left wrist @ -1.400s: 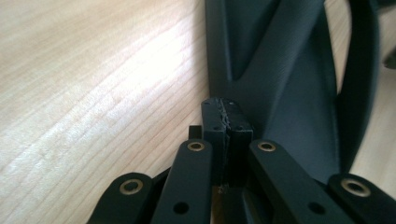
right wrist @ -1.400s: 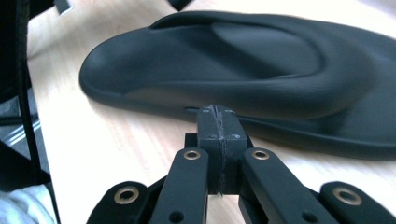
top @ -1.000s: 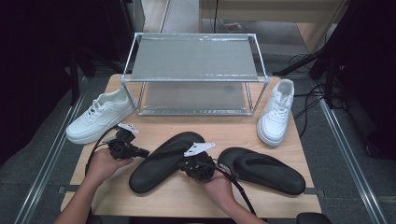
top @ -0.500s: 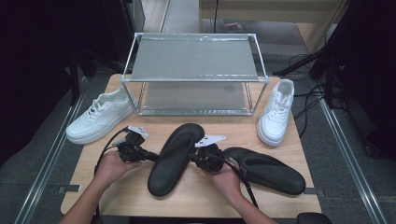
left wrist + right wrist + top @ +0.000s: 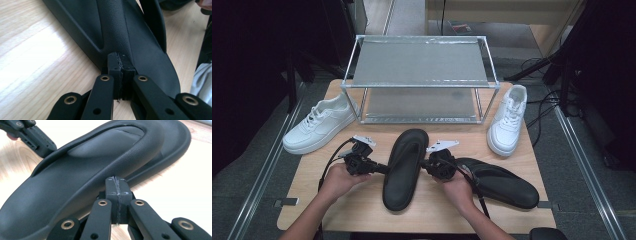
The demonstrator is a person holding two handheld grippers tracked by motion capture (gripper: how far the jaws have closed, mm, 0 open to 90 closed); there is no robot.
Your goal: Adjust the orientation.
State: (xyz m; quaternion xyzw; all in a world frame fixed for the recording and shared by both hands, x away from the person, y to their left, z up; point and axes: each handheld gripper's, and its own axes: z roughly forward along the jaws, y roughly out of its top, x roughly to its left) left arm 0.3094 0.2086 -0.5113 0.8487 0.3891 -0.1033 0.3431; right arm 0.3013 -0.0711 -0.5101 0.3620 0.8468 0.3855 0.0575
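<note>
Left gripper: fingers closed with no gap, tips against the left edge of the black sandal at its strap; no part of the sandal seen between them. The sandal lies flat at mid-desk, toe toward the shelf rack, with the second sandal just to its right.

Right gripper: fingers likewise closed, tips against the right side of the strap.

Risks, as judged:
- The sandal is only squeezed between closed tips; uneven pressure could pivot it or let it slip out.
- A push rightward could drive it into the second sandal.
- Any lift would probably drop it.
</note>
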